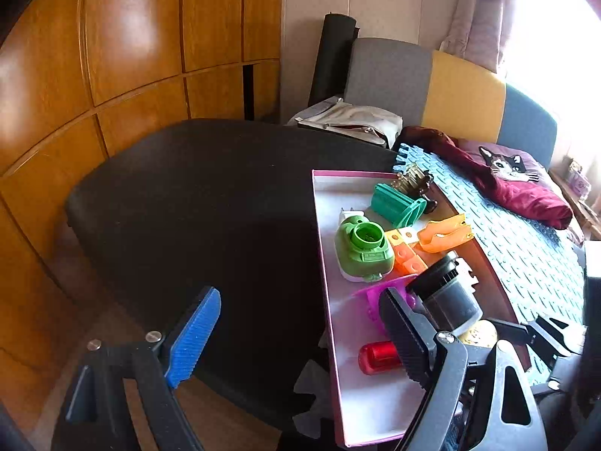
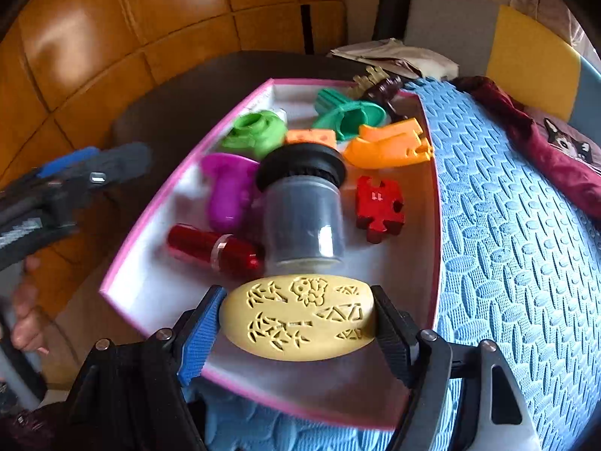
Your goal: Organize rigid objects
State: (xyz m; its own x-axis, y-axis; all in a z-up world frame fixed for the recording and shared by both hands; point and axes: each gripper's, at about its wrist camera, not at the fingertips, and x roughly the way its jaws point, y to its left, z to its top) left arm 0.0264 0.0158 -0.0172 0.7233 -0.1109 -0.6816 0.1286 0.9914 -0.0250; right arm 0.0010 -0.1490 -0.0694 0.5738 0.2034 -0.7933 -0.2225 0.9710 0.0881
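Pink-rimmed tray (image 2: 157,203) holds nearly everything, so places are given from it. Above its near end, the right gripper (image 2: 296,319) has both pads pressed on a yellow oval disc (image 2: 300,317) with cut-out patterns; bare white floor lies beneath. Just beyond the disc a black-lidded jar (image 2: 304,206) lies on its side mid-tray, a red cylinder (image 2: 210,248) and a magenta piece (image 2: 229,191) to its left, and a red puzzle block (image 2: 379,206) to its right. At the far end sit a green part (image 2: 255,135), an orange piece (image 2: 387,143) and a teal funnel shape (image 2: 349,112). The tray's right edge borders a blue foam mat (image 2: 507,244), which is bare near the tray. The left gripper (image 1: 300,323) hangs at the tray's left rim, jaws spread and gripping nothing, over a dark chair seat (image 1: 195,195).
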